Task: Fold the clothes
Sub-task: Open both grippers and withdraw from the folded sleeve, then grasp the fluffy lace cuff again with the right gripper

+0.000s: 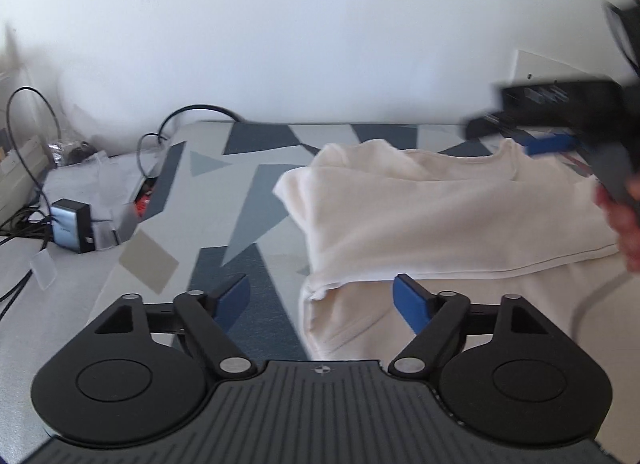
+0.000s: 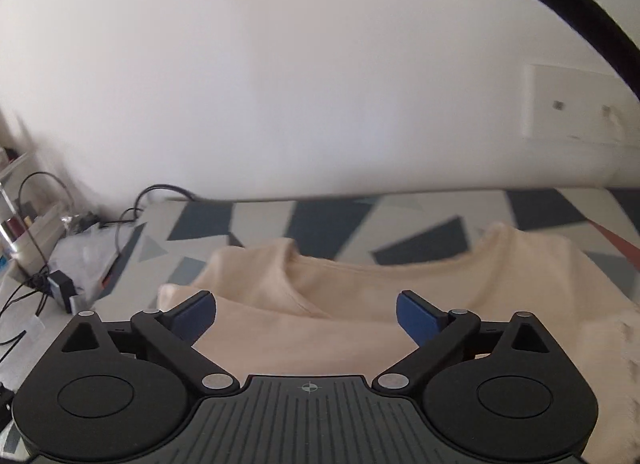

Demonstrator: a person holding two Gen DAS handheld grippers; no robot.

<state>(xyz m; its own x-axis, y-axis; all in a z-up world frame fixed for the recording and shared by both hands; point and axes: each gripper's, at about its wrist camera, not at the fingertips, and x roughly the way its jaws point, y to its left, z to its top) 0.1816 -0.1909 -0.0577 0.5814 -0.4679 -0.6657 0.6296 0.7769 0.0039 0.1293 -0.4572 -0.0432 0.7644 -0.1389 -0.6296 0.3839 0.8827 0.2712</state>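
A cream shirt [image 1: 452, 215] lies partly folded on a cloth with grey and dark blue geometric shapes [image 1: 240, 199]. My left gripper [image 1: 322, 300] is open and empty, just above the shirt's near left edge. My right gripper [image 2: 306, 316] is open and empty, low over the shirt [image 2: 360, 296], facing its neckline. The right gripper also shows blurred at the right edge of the left wrist view [image 1: 560, 131], near the shirt's far right shoulder, with the person's hand [image 1: 624, 223] on it.
A charger block [image 1: 72, 225] with black cables [image 1: 32, 135] and clear plastic bags [image 1: 96, 179] lie to the left of the cloth. A white wall [image 2: 320, 83] stands right behind the table. A wall plate [image 2: 576, 107] is at the right.
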